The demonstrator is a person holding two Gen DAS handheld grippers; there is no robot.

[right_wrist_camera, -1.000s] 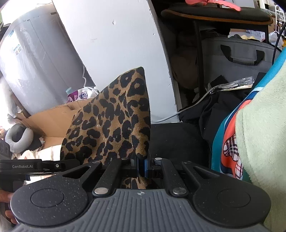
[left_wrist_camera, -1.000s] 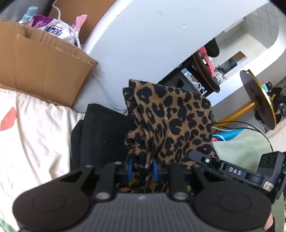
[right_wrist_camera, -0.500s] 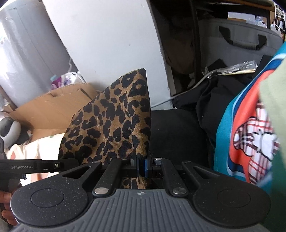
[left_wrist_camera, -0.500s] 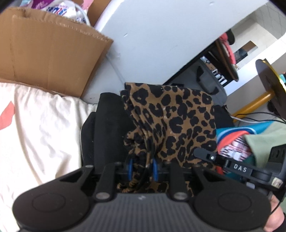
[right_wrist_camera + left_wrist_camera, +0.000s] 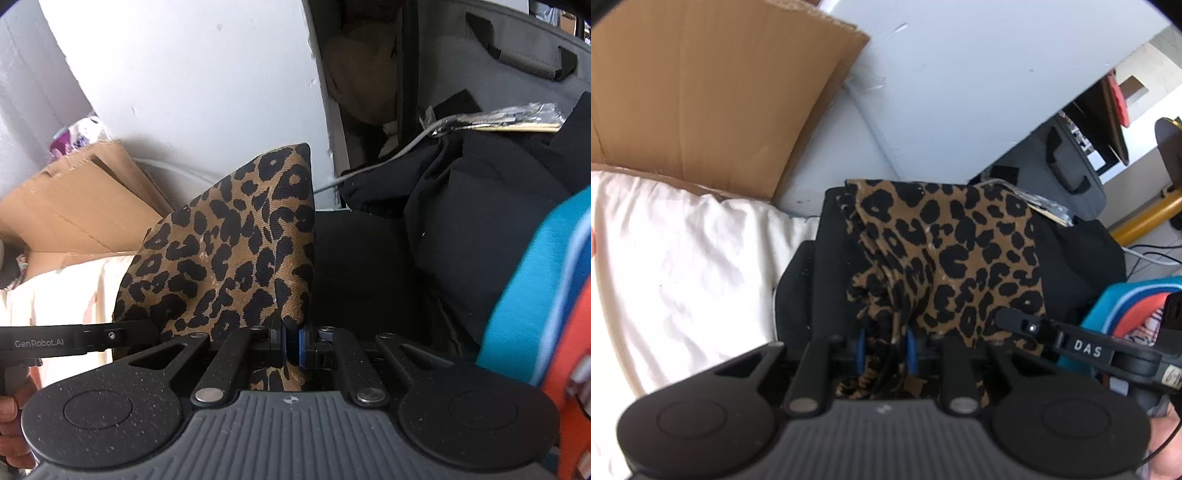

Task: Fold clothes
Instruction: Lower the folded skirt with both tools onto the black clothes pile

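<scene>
Lowered and carried forward over the last second, both grippers now sit nearer the black garment (image 5: 809, 280), which fills more of each view, while the cardboard (image 5: 713, 85) looms larger at the left and the green cloth seen earlier at the right is gone from sight. No change is seen in the grip itself. The leopard cloth (image 5: 953, 258) is held at both ends: the left gripper (image 5: 885, 349) is clamped on a bunched edge, its blue pads pressed against gathered folds, and the right gripper (image 5: 291, 343) is pinched narrow on a thin corner, with a pointed flap (image 5: 291, 177) standing up above it. Between the two, the cloth is kept off the surface and hangs over the black garment, with the white bedding (image 5: 676, 266) to the left and a blue and orange garment (image 5: 543, 295) to the right. The downward travel is judged to be a lay-down of the leopard cloth, either to spread it for a fold or to set a folded piece on the pile; which of the two cannot be settled from these views.
</scene>
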